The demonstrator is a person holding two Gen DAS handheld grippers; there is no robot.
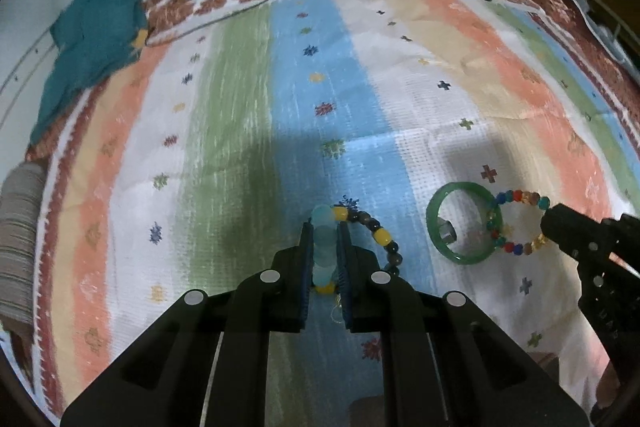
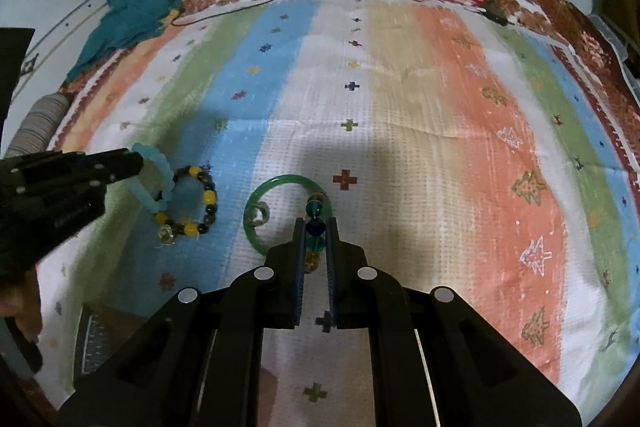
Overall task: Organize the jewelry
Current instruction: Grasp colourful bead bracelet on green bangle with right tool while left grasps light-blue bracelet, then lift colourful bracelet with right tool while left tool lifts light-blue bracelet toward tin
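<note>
Lettering on the grippers staying too blurred to read. Left gripper (image 1: 325, 251) clamping tight on a pale aqua beaded bracelet (image 1: 323, 247), a yellow-and-dark beaded bracelet (image 1: 380, 233) trailing off beside it. Right gripper (image 2: 316, 247) pinching shut on a multicoloured beaded bracelet (image 2: 315, 227) (its whole ring showing only in the left view), overlapping the green bangle (image 2: 256, 211) lying on the striped cloth (image 2: 400, 107). Small clear ring (image 2: 260, 215) sitting inside the bangle. Teal fabric (image 1: 92, 39) and thin cables (image 2: 240, 3) lying far back, well apart from the jewelry.
</note>
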